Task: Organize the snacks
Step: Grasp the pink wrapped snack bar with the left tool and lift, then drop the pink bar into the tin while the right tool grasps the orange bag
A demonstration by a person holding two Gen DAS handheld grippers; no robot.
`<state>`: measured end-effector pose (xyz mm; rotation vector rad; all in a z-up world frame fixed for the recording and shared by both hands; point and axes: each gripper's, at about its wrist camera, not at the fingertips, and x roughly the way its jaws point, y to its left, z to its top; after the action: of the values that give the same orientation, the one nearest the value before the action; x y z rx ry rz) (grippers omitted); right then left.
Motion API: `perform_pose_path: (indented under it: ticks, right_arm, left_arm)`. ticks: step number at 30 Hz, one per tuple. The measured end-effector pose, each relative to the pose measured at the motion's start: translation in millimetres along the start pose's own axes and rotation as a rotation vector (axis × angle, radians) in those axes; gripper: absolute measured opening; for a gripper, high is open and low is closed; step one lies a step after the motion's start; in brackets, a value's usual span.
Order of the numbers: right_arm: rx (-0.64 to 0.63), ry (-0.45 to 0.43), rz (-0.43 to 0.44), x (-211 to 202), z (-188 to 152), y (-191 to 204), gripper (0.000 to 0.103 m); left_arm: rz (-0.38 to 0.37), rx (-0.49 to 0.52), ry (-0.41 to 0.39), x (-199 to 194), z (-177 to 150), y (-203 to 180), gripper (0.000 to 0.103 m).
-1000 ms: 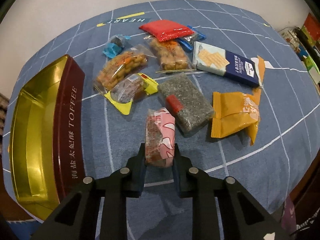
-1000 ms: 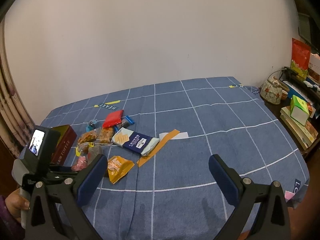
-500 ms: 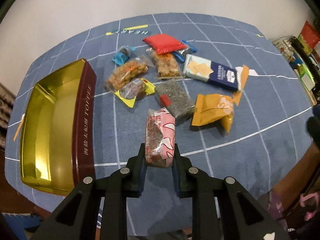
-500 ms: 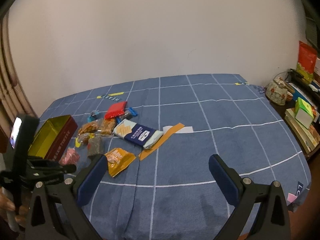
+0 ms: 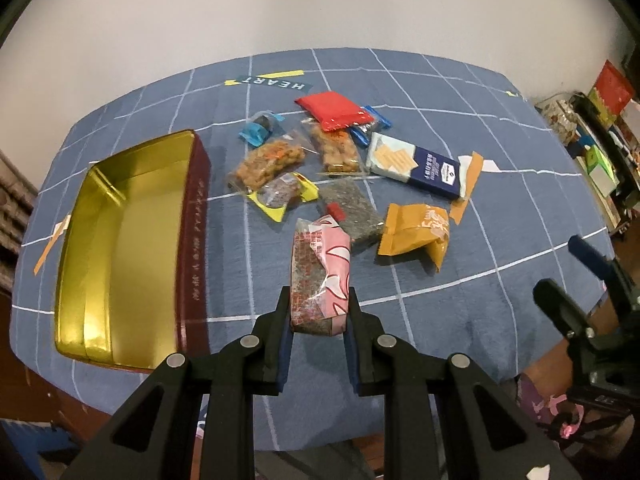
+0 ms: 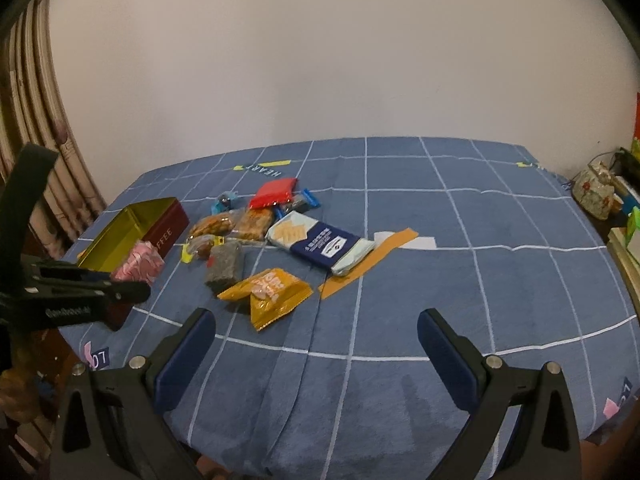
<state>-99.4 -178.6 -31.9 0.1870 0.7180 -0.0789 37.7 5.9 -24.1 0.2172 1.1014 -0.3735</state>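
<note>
A plain pale wall (image 6: 320, 60) rises behind the blue grid-patterned tablecloth (image 6: 460, 280); striped curtains (image 6: 36, 128) hang left of the wall.

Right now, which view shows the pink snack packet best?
The left wrist view: the pink snack packet fills the centre, clamped by the left gripper. The right wrist view shows it small, at the far left, beside the toffee tin.

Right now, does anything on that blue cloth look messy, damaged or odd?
The orange packet lies crumpled with one end folded up. Strips of tan tape are stuck to the tablecloth beside the cracker pack. Nothing looks spilled.
</note>
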Motion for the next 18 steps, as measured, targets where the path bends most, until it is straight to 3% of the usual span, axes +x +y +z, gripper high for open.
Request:
perform_pose_path:
  ticks: [11,18]
  right_arm:
    - [-0.07,0.046,0.087,9.8,-2.5,17.8,0.103]
    - [-0.209,0.068,0.137,28.8,10.4,38.9,0.103]
  left_arm:
    - [-0.034,-0.126,-0.023,-34.8,9.7,62.8,0.02]
    - [0.014,-0.172,-0.031,-46.9,18.5,108.7,0.02]
